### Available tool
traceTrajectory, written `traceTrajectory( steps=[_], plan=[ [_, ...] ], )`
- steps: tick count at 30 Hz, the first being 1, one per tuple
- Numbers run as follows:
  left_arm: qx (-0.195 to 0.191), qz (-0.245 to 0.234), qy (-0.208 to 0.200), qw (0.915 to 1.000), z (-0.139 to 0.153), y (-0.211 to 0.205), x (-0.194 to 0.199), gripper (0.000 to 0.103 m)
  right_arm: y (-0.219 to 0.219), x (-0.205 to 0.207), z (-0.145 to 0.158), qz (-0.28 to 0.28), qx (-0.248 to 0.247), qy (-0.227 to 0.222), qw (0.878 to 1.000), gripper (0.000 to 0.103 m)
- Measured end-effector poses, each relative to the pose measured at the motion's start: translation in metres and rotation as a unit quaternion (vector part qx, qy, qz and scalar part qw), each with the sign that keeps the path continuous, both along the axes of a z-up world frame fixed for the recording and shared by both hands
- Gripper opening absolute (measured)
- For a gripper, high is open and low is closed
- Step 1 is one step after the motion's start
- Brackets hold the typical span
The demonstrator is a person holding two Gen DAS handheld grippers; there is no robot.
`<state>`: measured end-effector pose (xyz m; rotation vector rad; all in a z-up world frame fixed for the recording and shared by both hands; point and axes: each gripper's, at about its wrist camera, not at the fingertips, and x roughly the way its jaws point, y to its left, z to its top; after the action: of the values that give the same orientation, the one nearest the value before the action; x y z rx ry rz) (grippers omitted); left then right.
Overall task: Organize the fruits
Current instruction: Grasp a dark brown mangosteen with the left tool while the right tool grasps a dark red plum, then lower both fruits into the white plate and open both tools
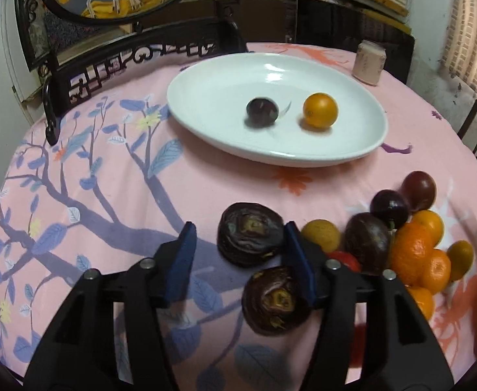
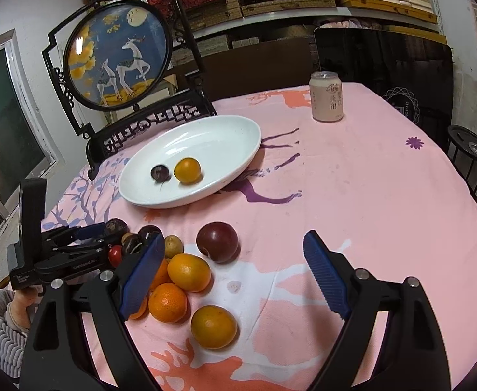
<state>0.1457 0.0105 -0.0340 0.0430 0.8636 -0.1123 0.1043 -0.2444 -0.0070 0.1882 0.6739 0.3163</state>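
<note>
dark plum (image 1: 261, 112) on the plate motion-blurred, red fruit (image 1: 345, 259) mostly hidden behind left fingers (image 1: 298, 257), right-edge fruits smeared

Plate (image 2: 238, 137) at table (image 2: 385, 202) centre-left, holding plum (image 2: 159, 173) left of, just beside, orange (image 2: 188, 170). Can (image 2: 326, 96) far right of plate. Framed screen (image 2: 118, 55) behind plate (far left edge). Fruit pile (image 2: 173, 273) near, ahead of plate; lone plum (image 2: 217, 241) at its right; two wrinkled fruits (image 1: 250, 239) at its left.
</note>
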Motion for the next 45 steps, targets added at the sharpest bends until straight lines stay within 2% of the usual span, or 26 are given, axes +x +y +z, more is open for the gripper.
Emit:
traceTrajectory(
  steps=[2,5,7,10,13,16,20,23,25,30,34,36,40,45],
  plan=[
    [-0.008,0.002,0.002,1.0,0.001,0.003,0.001,0.056,0.0,0.004,-0.004,0.0,0.001,0.01,1.0,0.087],
    [-0.004,0.002,0.0,1.0,0.001,0.003,0.001,0.041,-0.001,0.014,-0.014,0.001,0.009,0.037,0.999,0.087],
    [-0.004,0.003,-0.001,1.0,0.001,0.003,0.0,0.041,-0.003,0.022,-0.019,-0.001,0.019,0.053,0.998,0.086],
    [-0.007,0.003,0.0,1.0,0.001,0.003,0.0,0.041,-0.005,0.033,-0.024,0.005,0.054,0.073,0.996,0.077],
    [-0.003,0.004,-0.001,1.0,0.001,0.002,0.0,0.041,-0.002,0.046,-0.031,0.017,0.086,0.099,0.991,0.073],
    [-0.001,0.004,-0.001,1.0,0.001,0.002,0.0,0.041,0.011,0.056,-0.036,0.023,0.081,0.117,0.99,0.07],
    [-0.002,0.004,-0.001,1.0,0.001,0.002,0.0,0.041,0.019,0.066,-0.043,0.027,0.073,0.131,0.988,0.058],
    [-0.003,0.004,-0.002,1.0,0.001,0.002,0.0,0.041,0.021,0.067,-0.045,0.036,0.077,0.132,0.988,0.042],
    [-0.006,0.004,-0.003,1.0,0.002,0.002,-0.001,0.041,0.019,0.065,-0.044,0.034,0.085,0.131,0.987,0.04],
    [-0.006,0.008,-0.024,0.9997,0.014,0.003,-0.012,0.041,0.003,0.057,-0.033,0.016,0.093,0.106,0.99,0.04],
    [-0.017,0.018,-0.055,0.9982,0.037,0.008,-0.019,0.041,-0.02,0.04,-0.007,-0.013,0.111,0.046,0.993,0.04],
    [-0.025,0.022,-0.06,0.9977,0.049,0.008,-0.011,0.041,-0.022,0.042,0.003,-0.019,0.117,0.03,0.992,0.04],
    [-0.037,0.03,-0.055,0.9974,0.062,0.003,0.022,0.041,0.002,0.07,0.021,0.006,0.114,0.033,0.993,0.04],
    [-0.054,0.022,-0.033,0.9977,0.053,-0.01,0.057,0.041,0.044,0.104,0.02,0.037,0.096,0.054,0.993,0.04]
  ],
)
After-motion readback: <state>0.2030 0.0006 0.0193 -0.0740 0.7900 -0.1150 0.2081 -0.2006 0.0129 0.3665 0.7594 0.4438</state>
